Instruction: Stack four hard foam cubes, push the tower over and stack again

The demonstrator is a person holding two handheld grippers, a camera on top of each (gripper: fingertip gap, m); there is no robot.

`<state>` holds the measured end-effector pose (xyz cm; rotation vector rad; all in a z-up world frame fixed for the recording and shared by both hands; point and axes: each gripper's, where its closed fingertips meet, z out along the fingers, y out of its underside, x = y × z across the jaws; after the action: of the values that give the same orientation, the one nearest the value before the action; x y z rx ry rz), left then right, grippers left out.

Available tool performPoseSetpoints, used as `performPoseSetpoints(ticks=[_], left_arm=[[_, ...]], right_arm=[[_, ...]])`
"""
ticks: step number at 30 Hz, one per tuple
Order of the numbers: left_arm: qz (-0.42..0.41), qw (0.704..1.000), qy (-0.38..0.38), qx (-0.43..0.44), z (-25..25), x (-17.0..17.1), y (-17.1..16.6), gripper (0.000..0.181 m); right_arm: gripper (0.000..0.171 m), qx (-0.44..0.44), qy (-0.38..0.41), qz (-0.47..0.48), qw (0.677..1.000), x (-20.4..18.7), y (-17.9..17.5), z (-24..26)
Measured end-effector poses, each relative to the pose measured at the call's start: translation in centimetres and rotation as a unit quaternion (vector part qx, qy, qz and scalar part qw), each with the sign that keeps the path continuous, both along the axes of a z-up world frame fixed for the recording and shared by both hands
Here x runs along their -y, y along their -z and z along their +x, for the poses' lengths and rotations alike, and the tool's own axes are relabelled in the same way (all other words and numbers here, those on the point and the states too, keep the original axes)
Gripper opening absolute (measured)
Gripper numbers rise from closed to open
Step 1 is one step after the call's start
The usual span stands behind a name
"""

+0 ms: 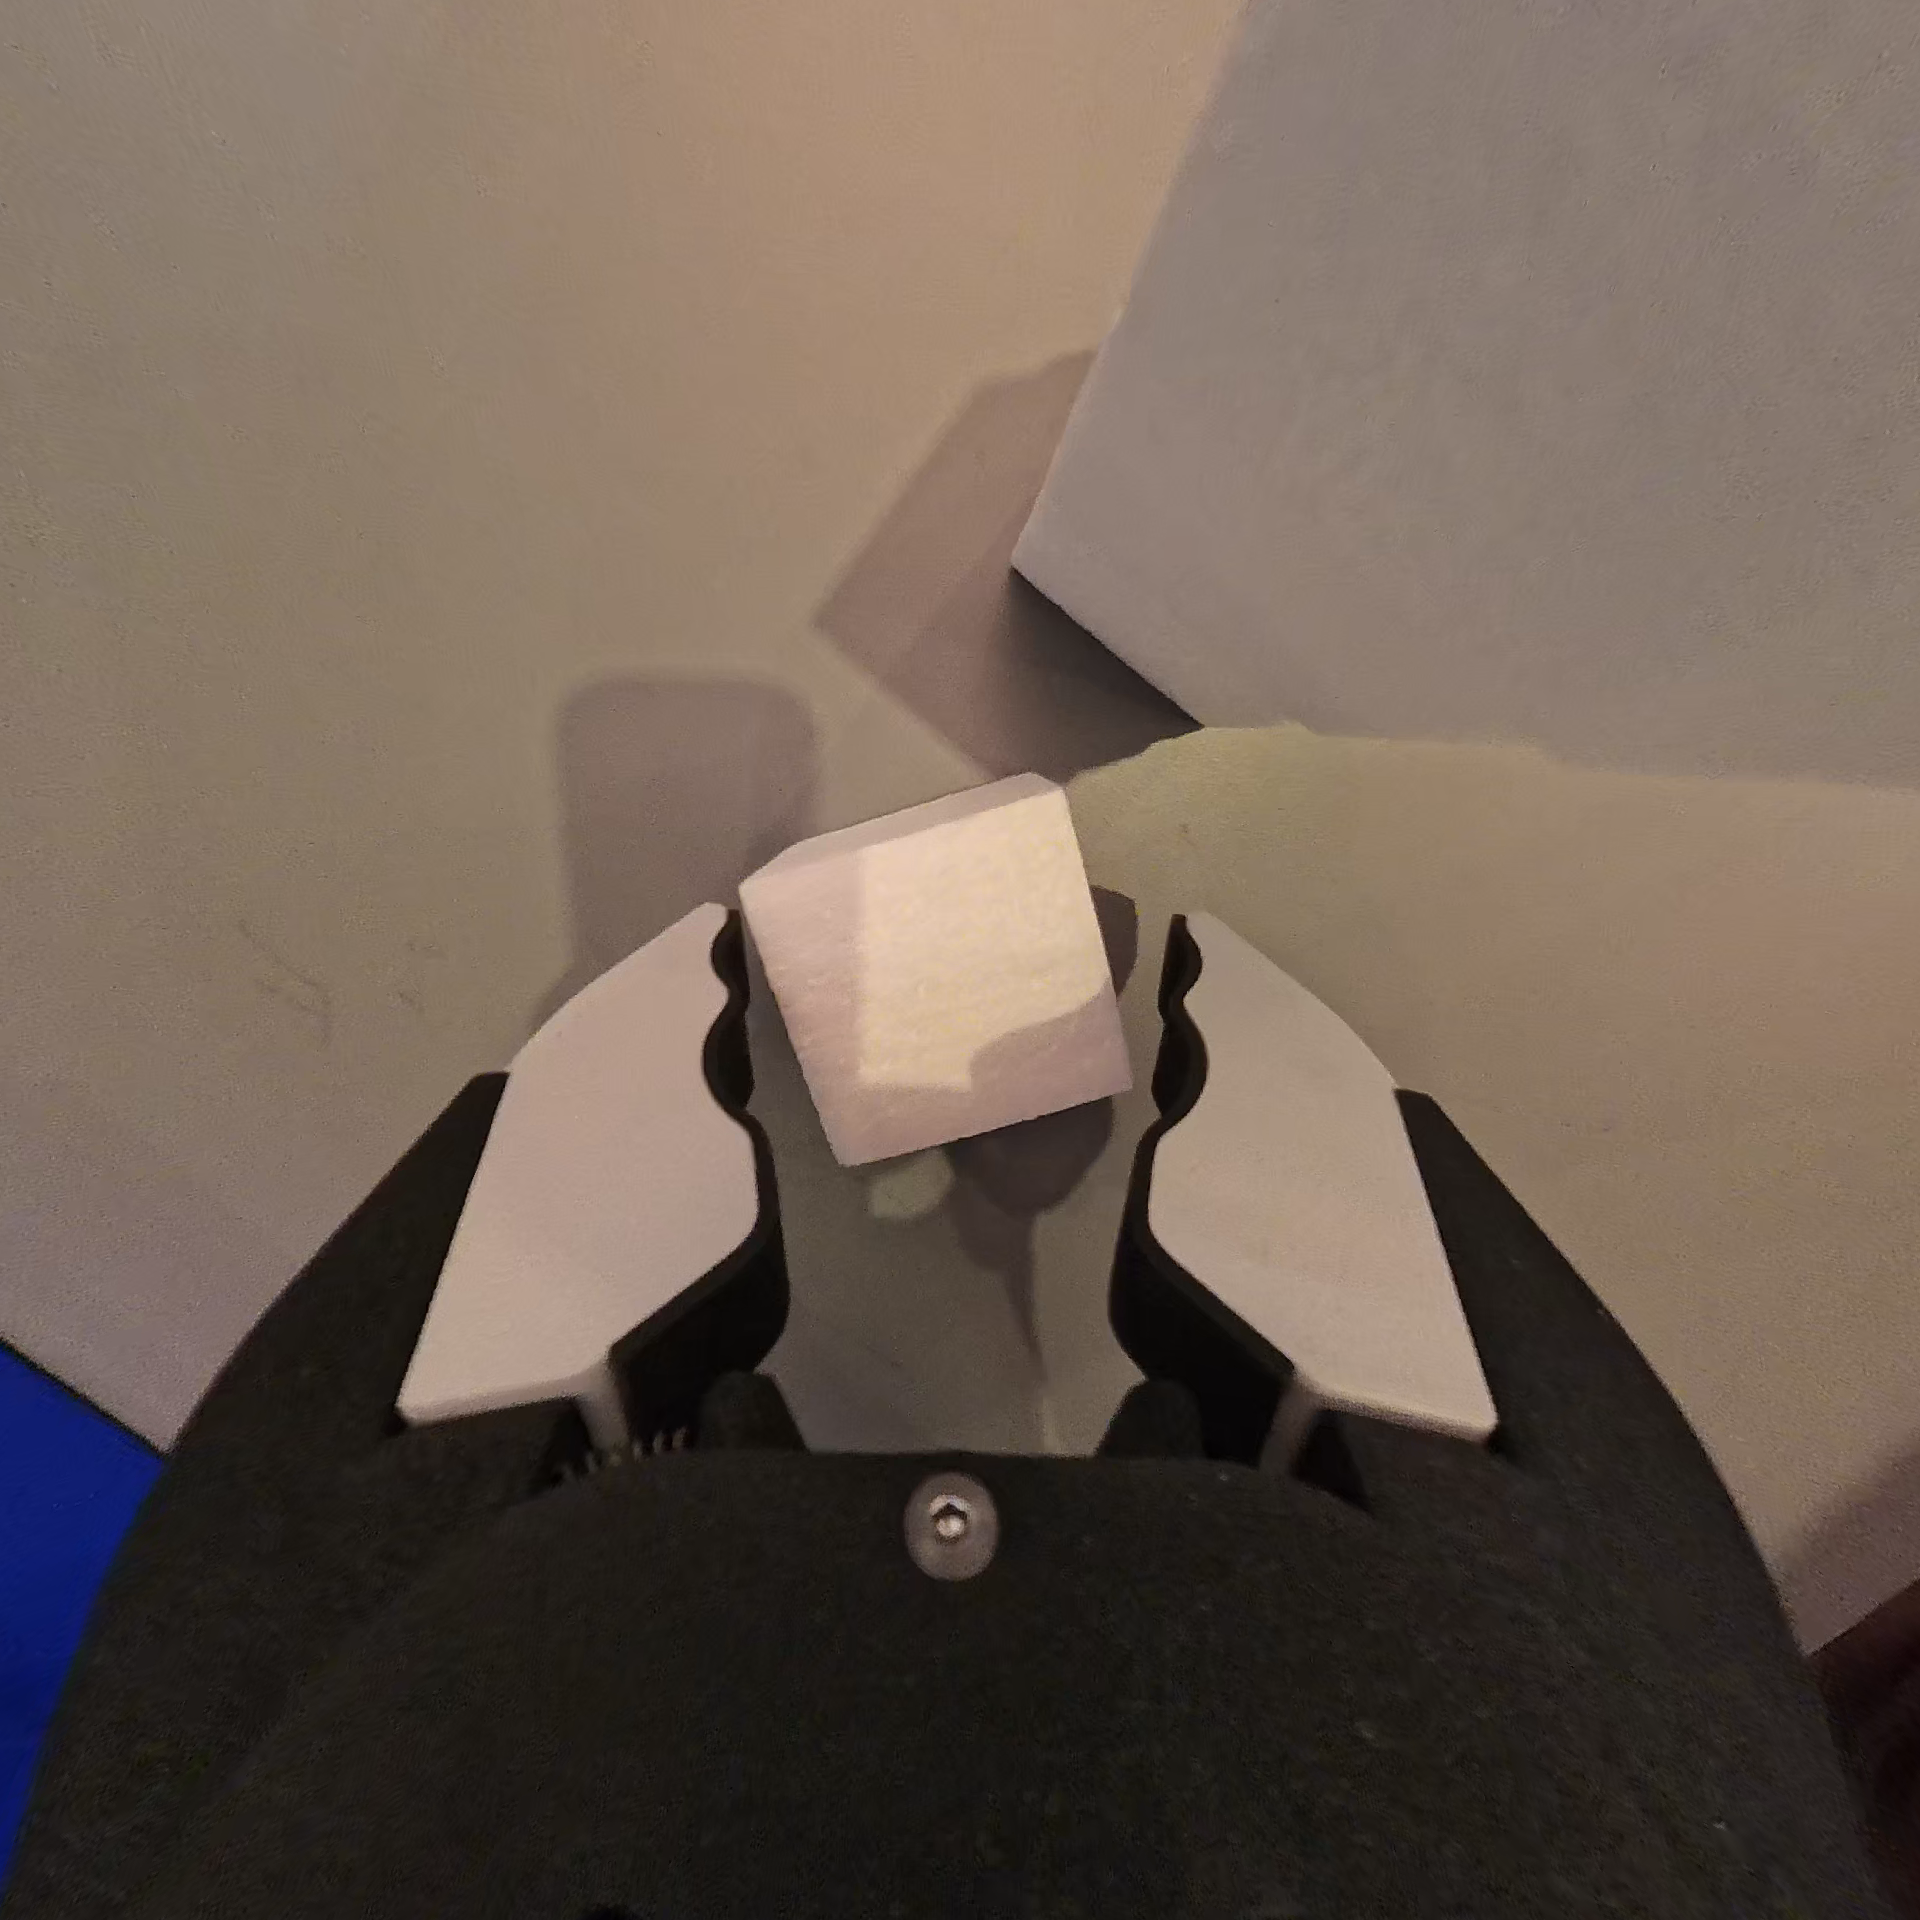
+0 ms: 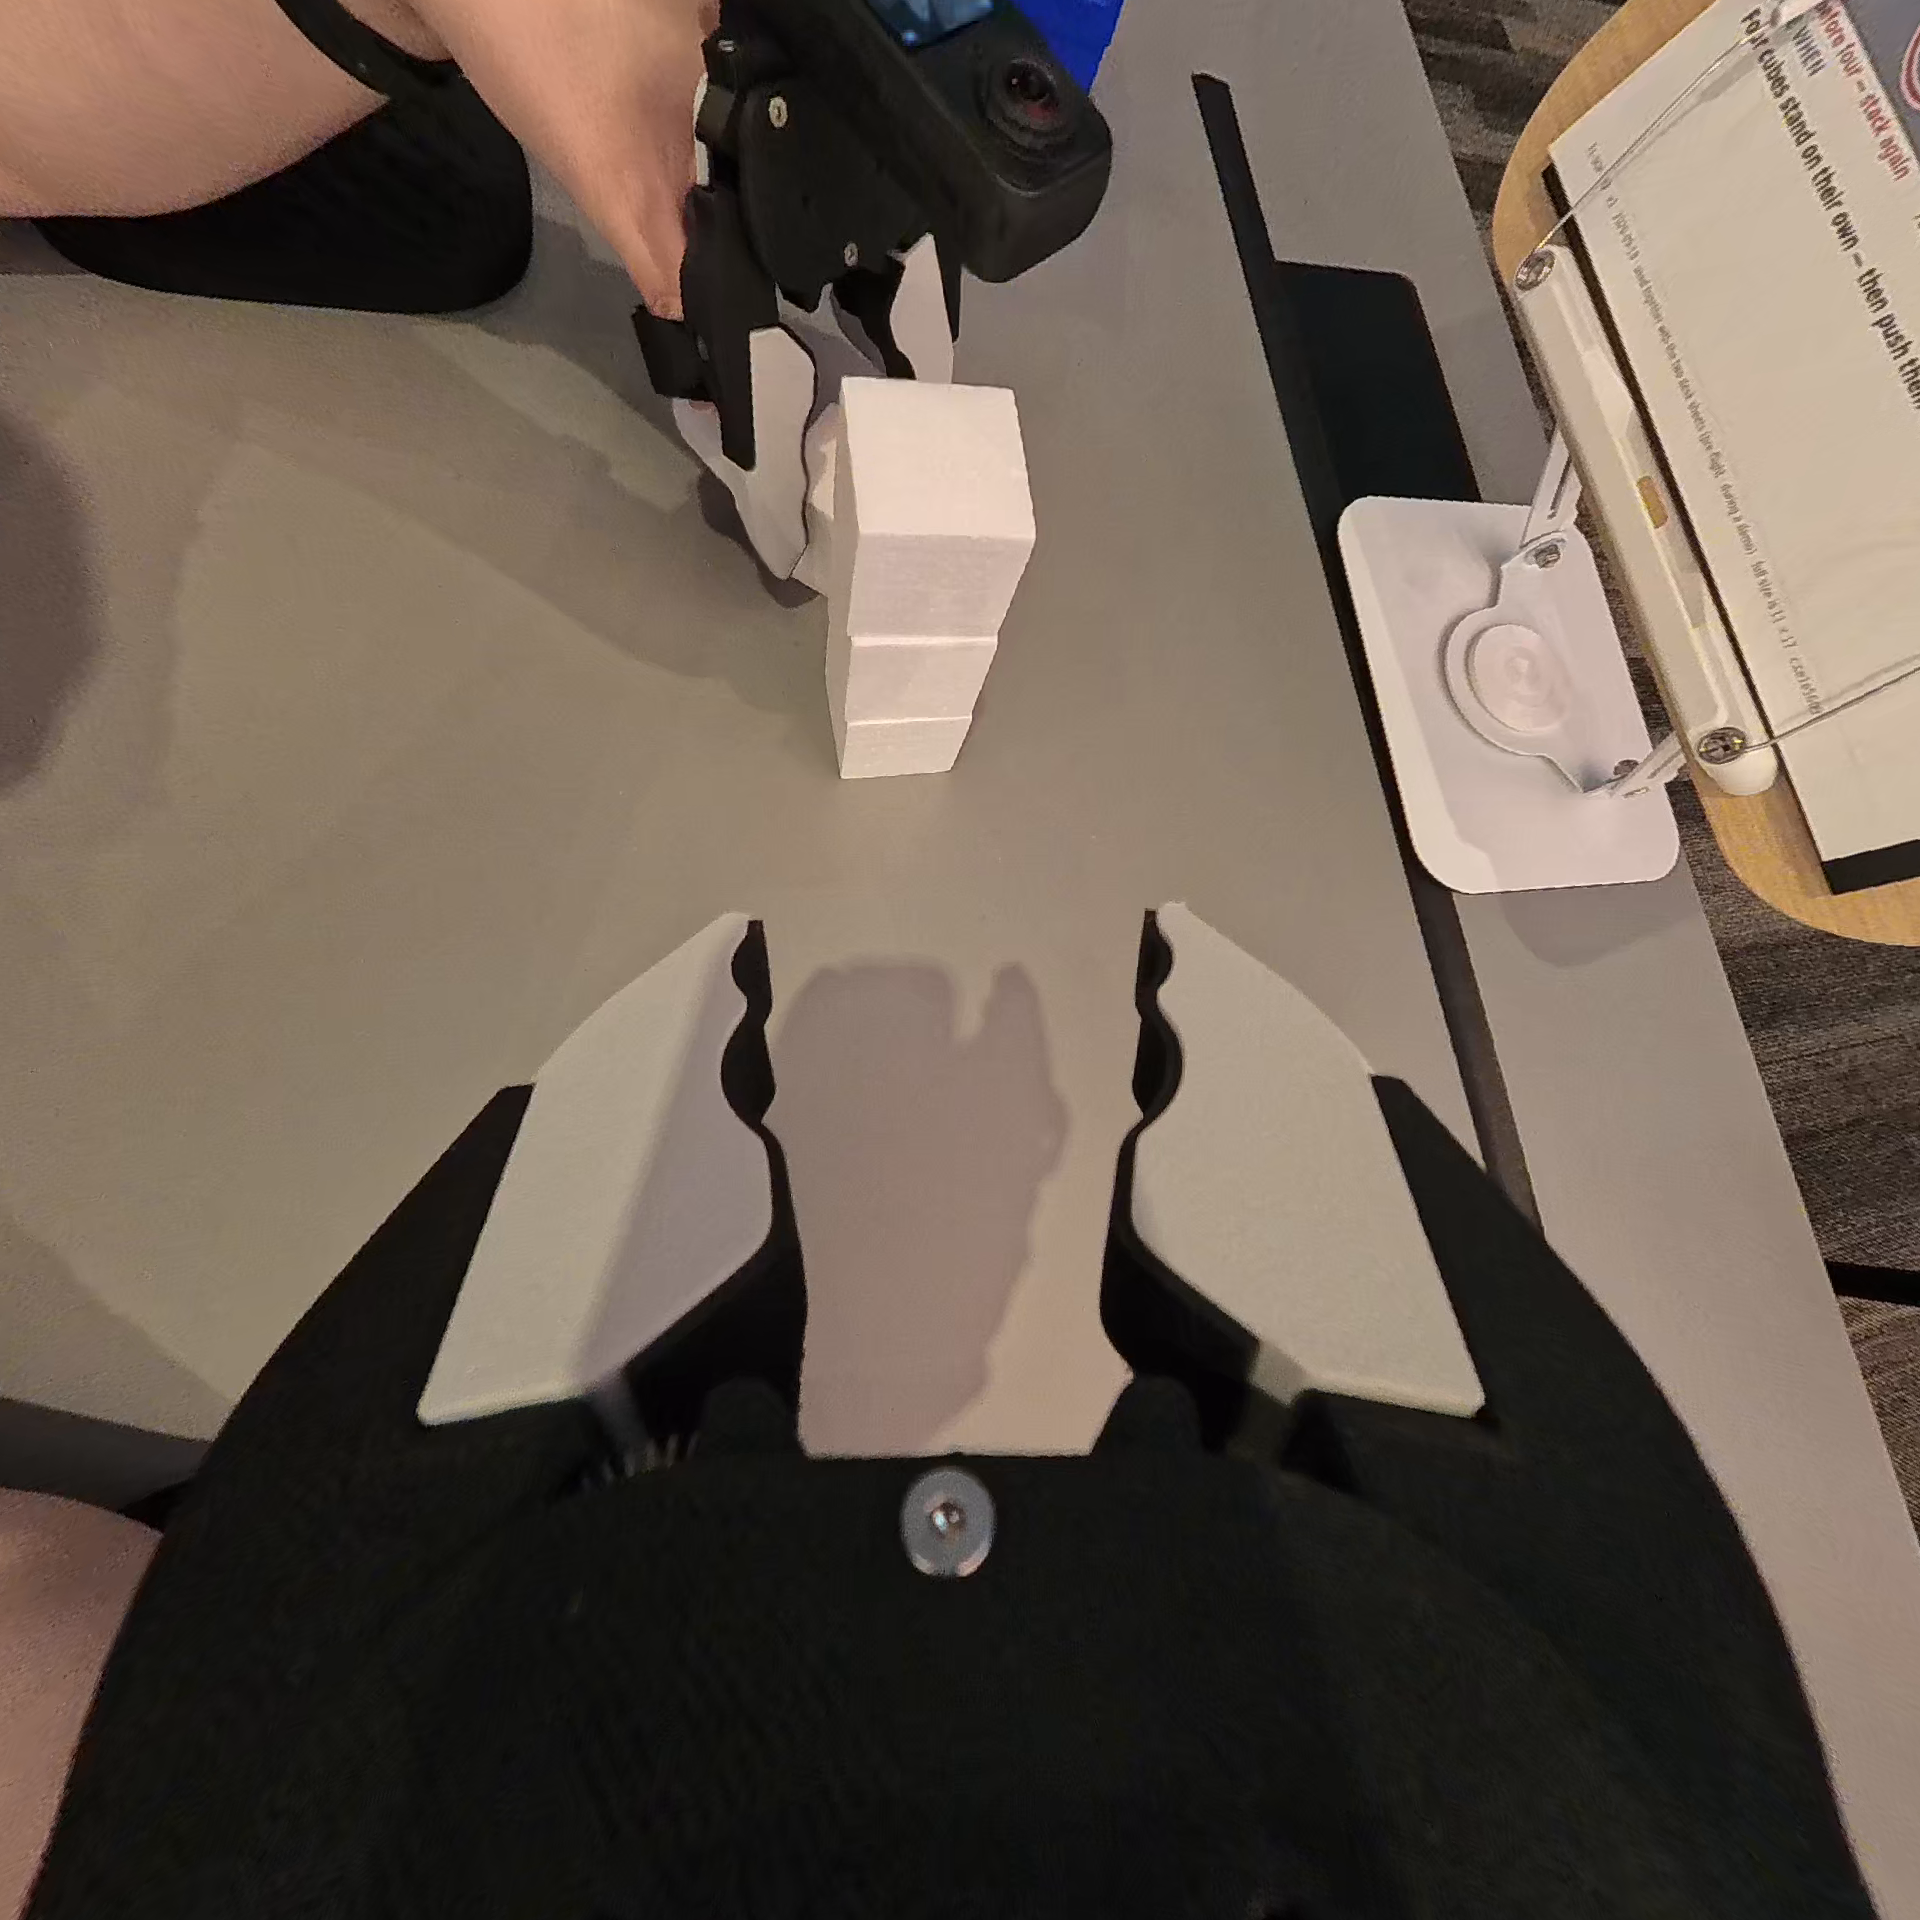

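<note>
Cube stack standing mid-tabletop; left hand-held gripper sitting just behind-left; sign stand lying well right.

A grey table stands on dark patterned carpet, beside a round wooden table.

Left claw spread wide, grey fingers apart. White hard foam cube between the tips, rotated, top face visible; gap on right side. Beige worktop beyond.
</note>
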<state>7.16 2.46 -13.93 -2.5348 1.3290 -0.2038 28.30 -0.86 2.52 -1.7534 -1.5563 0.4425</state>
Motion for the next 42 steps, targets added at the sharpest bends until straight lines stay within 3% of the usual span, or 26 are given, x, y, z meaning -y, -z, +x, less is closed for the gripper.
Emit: performPoseSetpoints(ticks=[5,42], left_arm=[[0.001,1.000,0.007,-0.004,0.1,-0.1,0.3,0.065],[0.088,0.995,-0.012,-0.039,-1.3,-2.0,-2.1,0.064]], right_arm=[[0.069,0.001,0.002,-0.002,1.000,-0.1,0.1,0.2],[0.069,0.024,0.004,-0.022,0.999,-0.2,1.7,0.9]])
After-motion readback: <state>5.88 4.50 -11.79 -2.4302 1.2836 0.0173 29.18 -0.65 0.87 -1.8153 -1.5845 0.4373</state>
